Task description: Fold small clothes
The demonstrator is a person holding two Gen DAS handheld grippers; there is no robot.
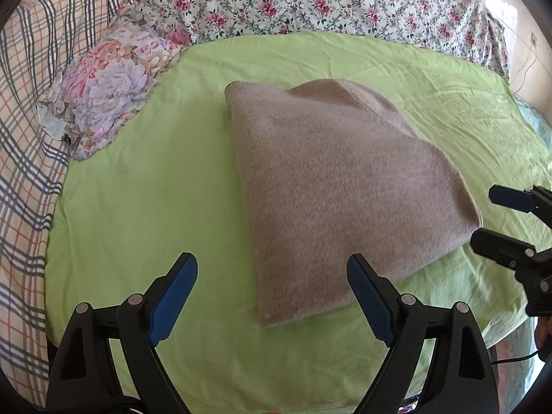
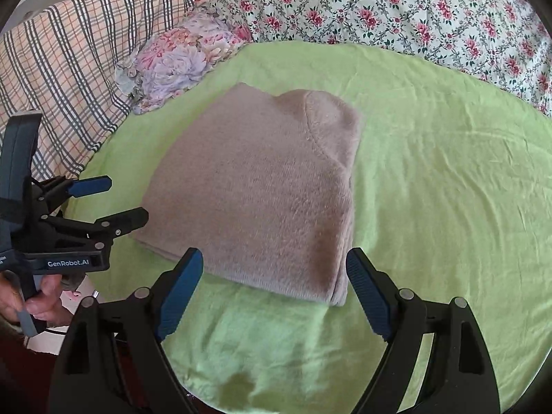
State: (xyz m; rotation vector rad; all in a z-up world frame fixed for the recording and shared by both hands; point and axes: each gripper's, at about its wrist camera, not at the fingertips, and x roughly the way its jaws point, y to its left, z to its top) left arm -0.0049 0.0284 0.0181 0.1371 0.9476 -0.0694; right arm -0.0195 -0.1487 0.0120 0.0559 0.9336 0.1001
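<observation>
While both tongs [image 1: 272,269] [image 2: 274,264] hover spread, folded sweater [image 1: 338,186] lies untouched.

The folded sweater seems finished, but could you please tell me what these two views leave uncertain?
- Underside and inner layers of the beige sweater: both views, hidden by its own top layer.
- Sleeves: both views, presumably tucked inside the folds.
- Right gripper: left wrist view, body cut off by the right edge.
- Green sheet near edge: right wrist view, hidden behind the gripper frame.

sunlit bed [image 1: 138,207] in green sheet, floral quilt [image 1: 310,0], plaid blanket [image 1: 27,103]
</observation>
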